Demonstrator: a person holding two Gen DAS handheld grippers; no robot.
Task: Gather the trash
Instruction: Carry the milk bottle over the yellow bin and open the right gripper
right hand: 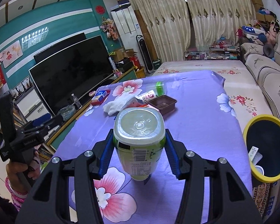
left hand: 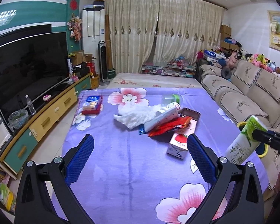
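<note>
My right gripper (right hand: 139,140) is shut on a green-and-white plastic bottle (right hand: 139,130), held base-forward above the purple floral cloth; the bottle also shows in the left wrist view (left hand: 242,141) at the right edge. A yellow-rimmed black bin (right hand: 267,149) stands right of the table with some trash inside. My left gripper (left hand: 140,145) is open and empty above the cloth. Ahead of it lies a trash pile: a strawberry milk carton (left hand: 179,143), red snack wrappers (left hand: 169,127), a white tube (left hand: 162,117), a brown plastic tray (left hand: 189,113), a white crumpled tissue (left hand: 138,115).
A purple cloth-covered table (left hand: 121,158) holds a red box with a blue packet (left hand: 92,104) at far left and a clear green-lidded container (left hand: 171,99). A TV and cabinet (left hand: 28,71) stand left, a sofa (left hand: 252,97) right.
</note>
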